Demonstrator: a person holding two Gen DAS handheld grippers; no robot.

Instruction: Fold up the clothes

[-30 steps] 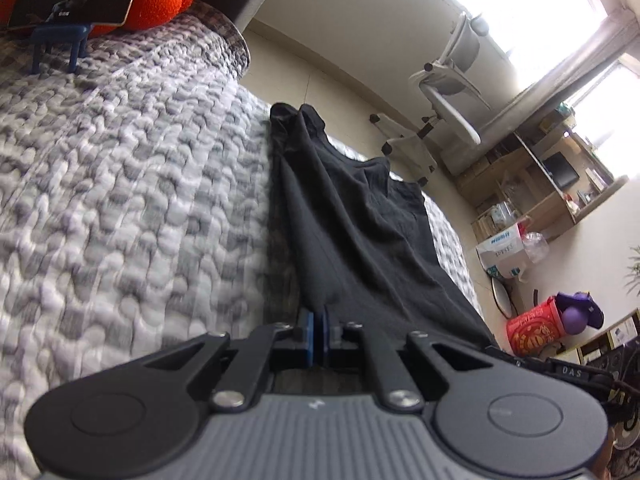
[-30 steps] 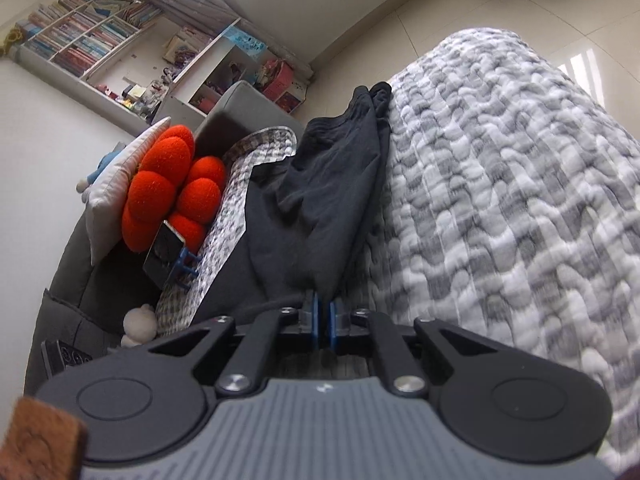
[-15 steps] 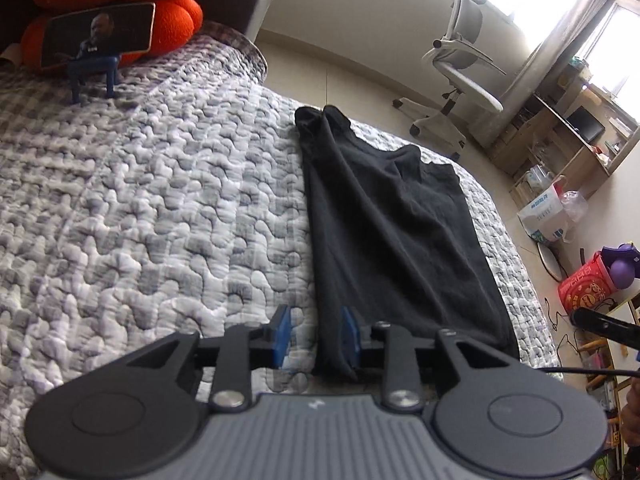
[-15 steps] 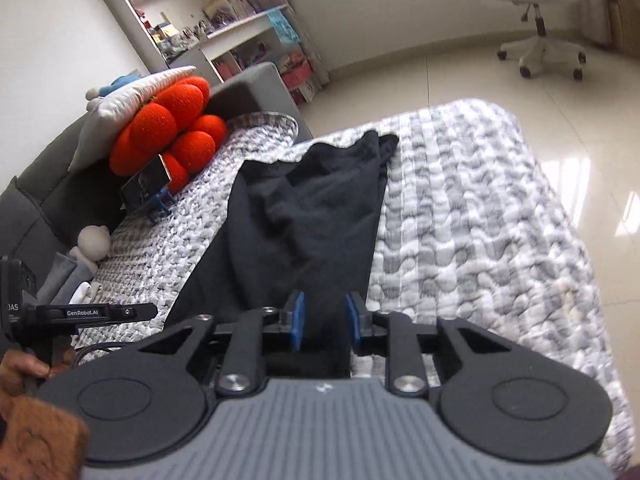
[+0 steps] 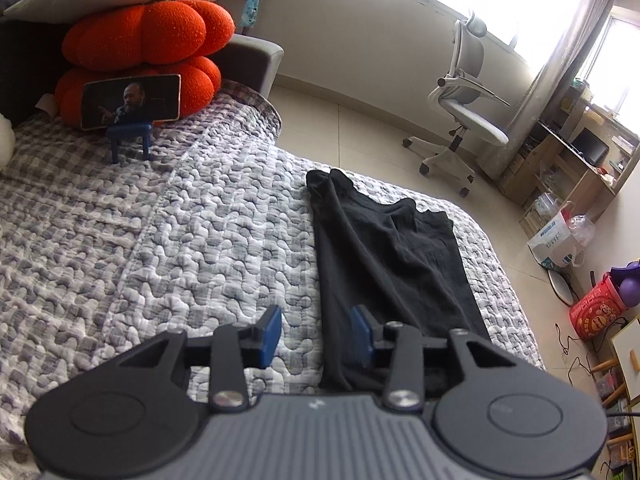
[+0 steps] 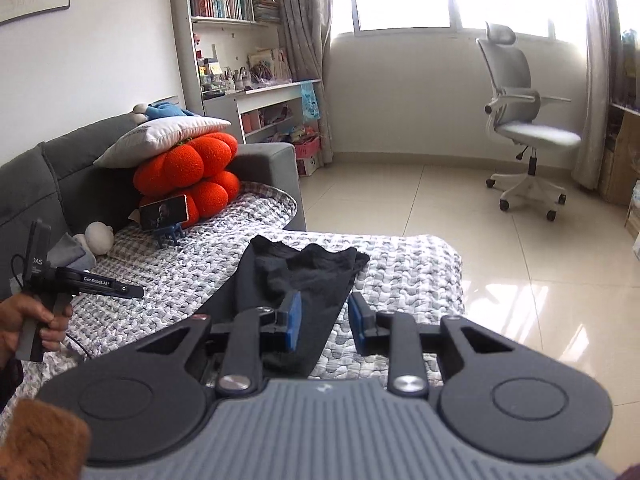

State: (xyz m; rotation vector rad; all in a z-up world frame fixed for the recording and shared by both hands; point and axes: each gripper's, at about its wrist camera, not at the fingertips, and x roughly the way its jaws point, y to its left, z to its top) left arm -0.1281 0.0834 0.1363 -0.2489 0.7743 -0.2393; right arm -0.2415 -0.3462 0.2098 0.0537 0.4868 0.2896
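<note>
Black garment (image 5: 384, 256) folded lengthwise on our quilted bedspread (image 5: 168, 248), ahead of both tongs, our left gripper (image 5: 316, 334) parting its jaws over the near hem, gripping nothing, our right gripper (image 6: 322, 322) apart and empty above it, office chair (image 6: 524, 128) beyond.

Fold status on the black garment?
Done: black garment lies on the quilted bedspread as a long narrow strip, apparently folded lengthwise. In hand: nothing. Left tongs are opening over its near edge, and right tongs stand open above it; neither set of pads presses cloth. Left: probably a crosswise fold or two to shorten the strip.
</note>
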